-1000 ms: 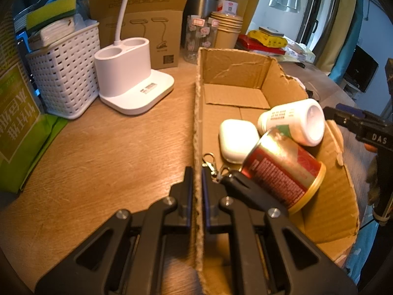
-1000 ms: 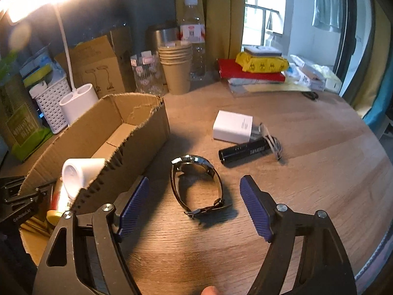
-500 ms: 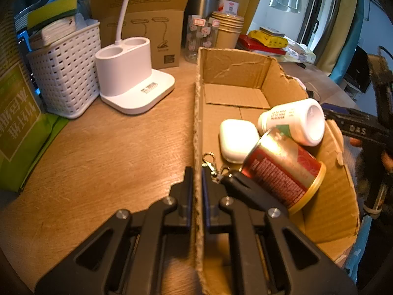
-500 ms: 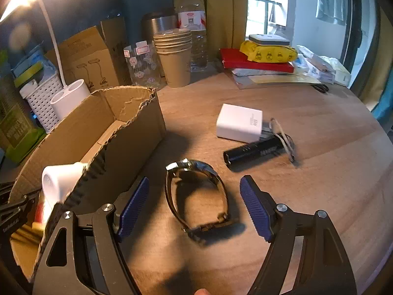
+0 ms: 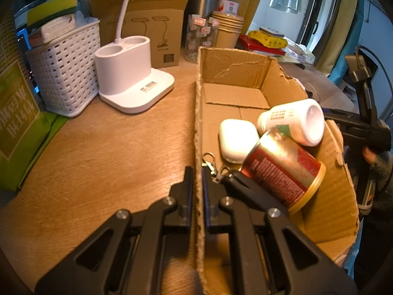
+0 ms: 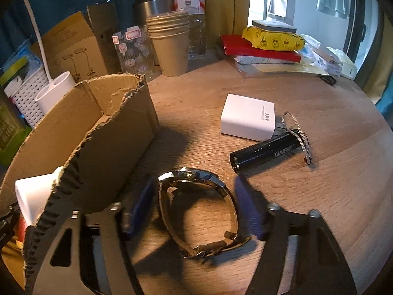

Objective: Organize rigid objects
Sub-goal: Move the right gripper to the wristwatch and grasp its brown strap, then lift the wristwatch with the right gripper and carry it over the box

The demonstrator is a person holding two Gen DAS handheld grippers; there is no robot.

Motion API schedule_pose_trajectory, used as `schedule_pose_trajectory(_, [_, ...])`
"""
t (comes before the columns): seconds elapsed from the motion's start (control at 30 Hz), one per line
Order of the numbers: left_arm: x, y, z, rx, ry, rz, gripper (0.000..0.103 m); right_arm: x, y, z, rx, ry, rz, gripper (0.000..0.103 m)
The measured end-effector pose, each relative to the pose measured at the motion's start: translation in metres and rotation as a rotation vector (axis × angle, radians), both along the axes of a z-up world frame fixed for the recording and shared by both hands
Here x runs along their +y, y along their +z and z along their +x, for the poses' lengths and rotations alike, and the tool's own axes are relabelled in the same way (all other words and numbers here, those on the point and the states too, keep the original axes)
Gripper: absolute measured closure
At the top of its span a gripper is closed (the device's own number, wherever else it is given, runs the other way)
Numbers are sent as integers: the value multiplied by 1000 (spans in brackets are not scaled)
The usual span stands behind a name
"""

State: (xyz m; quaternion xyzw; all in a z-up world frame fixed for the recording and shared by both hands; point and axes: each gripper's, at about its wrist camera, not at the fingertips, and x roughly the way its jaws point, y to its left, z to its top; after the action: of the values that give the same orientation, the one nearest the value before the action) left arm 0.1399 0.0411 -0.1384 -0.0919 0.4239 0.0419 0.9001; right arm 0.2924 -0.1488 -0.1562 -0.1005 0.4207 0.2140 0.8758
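Left tongs [image 5: 196, 184] pinching corrugated box [image 5: 235, 66] wall, right tongs [image 6: 194, 206] closing around steel watch [image 6: 196, 211] (untouched).

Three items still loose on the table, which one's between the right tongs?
The wristwatch, lying between the closing right tongs. The white charger and black flashlight lie farther off, untouched.

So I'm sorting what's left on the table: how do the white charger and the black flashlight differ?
The charger is a white, boxy block lying flat; the flashlight is a black, slim cylinder lying on its side. The flashlight has a wrist cord at its tail; the charger shows none. The charger lies farther from the watch than the flashlight. Both lie outside the box, side by side, seemingly touching.
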Motion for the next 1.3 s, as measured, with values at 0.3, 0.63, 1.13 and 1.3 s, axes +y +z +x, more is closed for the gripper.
schedule_pose_trajectory(0.3, [0, 0, 0, 0, 0, 2, 95, -3, 2, -3, -1, 8, 16, 43])
schedule_pose_trajectory(0.63, [1, -1, 1, 2, 1, 4, 95, -11, 21, -16, -39, -7, 52, 46])
schedule_pose_trajectory(1.13, [-1, -1, 1, 4, 3, 10, 95, -12, 67, -44, -129, 1, 80, 46])
schedule_pose_trajectory(1.3, [-2, -1, 2, 4, 1, 18, 95, -11, 82, -52, -156, 4, 83, 46])
